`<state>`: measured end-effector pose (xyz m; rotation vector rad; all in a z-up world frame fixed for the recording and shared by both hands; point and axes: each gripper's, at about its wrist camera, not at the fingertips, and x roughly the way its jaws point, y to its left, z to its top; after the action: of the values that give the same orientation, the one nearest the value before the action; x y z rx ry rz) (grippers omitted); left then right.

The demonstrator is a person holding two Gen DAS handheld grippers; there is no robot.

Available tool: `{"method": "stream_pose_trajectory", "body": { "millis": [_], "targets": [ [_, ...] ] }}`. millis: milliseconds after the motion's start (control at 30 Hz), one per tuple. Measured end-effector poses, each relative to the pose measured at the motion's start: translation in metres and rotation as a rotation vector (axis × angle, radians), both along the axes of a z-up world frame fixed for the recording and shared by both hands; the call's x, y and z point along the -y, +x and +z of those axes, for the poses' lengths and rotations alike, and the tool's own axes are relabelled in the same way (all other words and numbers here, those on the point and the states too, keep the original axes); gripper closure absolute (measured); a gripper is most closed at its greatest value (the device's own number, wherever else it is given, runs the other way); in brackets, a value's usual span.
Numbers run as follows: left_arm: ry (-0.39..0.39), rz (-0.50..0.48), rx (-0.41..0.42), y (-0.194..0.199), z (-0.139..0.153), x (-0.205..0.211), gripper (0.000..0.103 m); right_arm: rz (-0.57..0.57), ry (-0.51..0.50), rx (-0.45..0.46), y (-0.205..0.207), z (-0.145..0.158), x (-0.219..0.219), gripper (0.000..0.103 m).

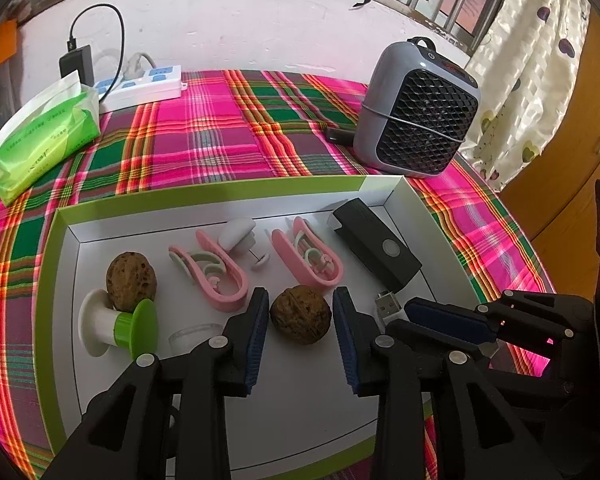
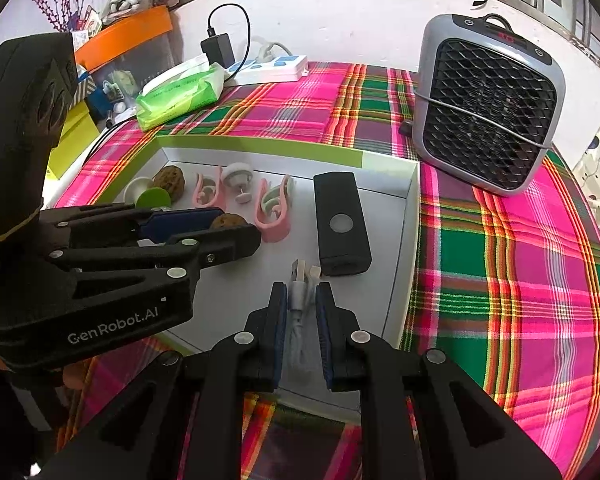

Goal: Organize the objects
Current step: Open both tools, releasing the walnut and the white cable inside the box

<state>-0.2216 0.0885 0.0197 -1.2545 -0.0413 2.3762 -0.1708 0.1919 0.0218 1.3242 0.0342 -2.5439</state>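
The left gripper (image 1: 300, 316) stands open around the walnut (image 1: 301, 314) at the tray's (image 1: 204, 204) six o'clock, so it should lift straight up, while the right gripper (image 2: 302, 316) holds the white cable (image 2: 300, 300).

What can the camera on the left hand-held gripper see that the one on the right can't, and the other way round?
Only the left view shows the whole near walnut lying between the left hand-held gripper's open jaws, and a small clear cap. Only the right view shows the white USB cable clamped in the right hand-held gripper, and an orange shelf. Both show the tray, two pink clips, black box, heater and tissue pack.
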Motion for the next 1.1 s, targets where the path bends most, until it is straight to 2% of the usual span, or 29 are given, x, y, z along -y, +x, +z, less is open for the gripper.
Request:
{"method": "stream_pose_trajectory", "body": {
  "millis": [233, 400, 600, 867, 967, 1033, 1067, 1100],
  "targets": [
    [0.005, 0.005, 0.007, 0.001, 0.000, 0.000, 0.067, -0.002, -0.001, -0.003, 0.002, 0.000, 0.000, 0.083],
    [0.012, 0.010, 0.001, 0.004, 0.003, 0.001, 0.067, -0.004, -0.006, -0.012, 0.006, 0.002, 0.000, 0.073],
    [0.022, 0.027, -0.021, 0.014, 0.014, 0.009, 0.067, -0.018, -0.011, -0.020, 0.012, 0.006, -0.002, 0.073],
    [-0.013, 0.056, -0.074, 0.041, 0.030, 0.019, 0.067, -0.056, -0.020, -0.062, 0.032, 0.017, -0.006, 0.072],
    [-0.081, 0.098, -0.132, 0.056, 0.036, 0.023, 0.066, -0.074, -0.021, -0.082, 0.041, 0.021, -0.005, 0.072],
    [-0.085, 0.109, -0.139, 0.065, 0.039, 0.027, 0.066, -0.082, -0.018, -0.100, 0.049, 0.024, -0.004, 0.072],
    [-0.079, 0.114, -0.136, 0.068, 0.039, 0.029, 0.066, -0.085, -0.017, -0.106, 0.052, 0.025, -0.003, 0.070],
    [-0.075, 0.124, -0.136, 0.072, 0.039, 0.031, 0.066, -0.088, -0.017, -0.112, 0.055, 0.026, -0.002, 0.065]
  ]
}}
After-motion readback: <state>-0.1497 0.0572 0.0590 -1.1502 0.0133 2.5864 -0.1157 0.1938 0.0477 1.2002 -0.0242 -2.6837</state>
